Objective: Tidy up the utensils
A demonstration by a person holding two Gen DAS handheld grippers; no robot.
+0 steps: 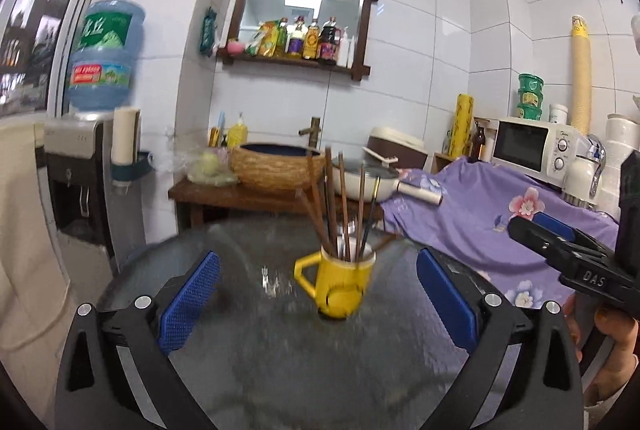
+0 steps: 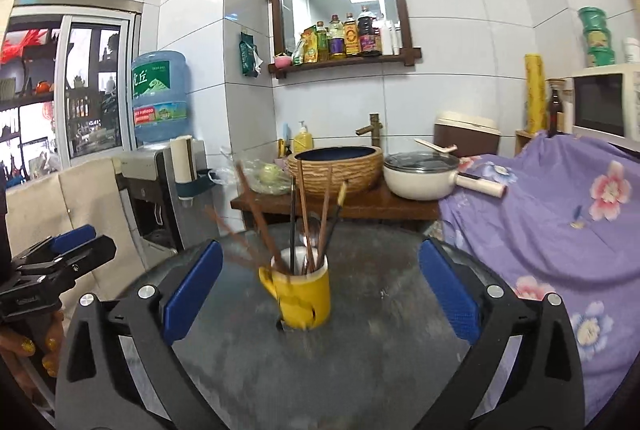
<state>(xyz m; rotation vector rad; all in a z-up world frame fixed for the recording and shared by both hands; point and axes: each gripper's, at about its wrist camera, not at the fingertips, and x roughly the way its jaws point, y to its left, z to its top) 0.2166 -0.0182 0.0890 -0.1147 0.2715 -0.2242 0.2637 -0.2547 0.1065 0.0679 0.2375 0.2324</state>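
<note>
Both grippers, left [image 1: 318,294] and right [image 2: 320,292], hold their jaws wide apart around nothing. Between them stands one yellow mug [image 2: 299,294] near mid-bench [image 2: 360,370], clear glass all round, holding about six chopsticks [image 2: 306,214] and a spoon; blur prevents a sure count.

The right tongs [image 1: 524,226], seen from the left wrist camera at about three o'clock, carry the white letters "DAS" on their black body. The big blue water bottle [image 1: 105,54] at about ten o'clock has a green label with large white Chinese characters, the second reading "丘" [image 2: 155,83]; its lower red band is too blurred to read. The labels on the shelf bottles [image 2: 351,34] and the microwave [image 1: 534,146] badge are too small to make out.
</note>
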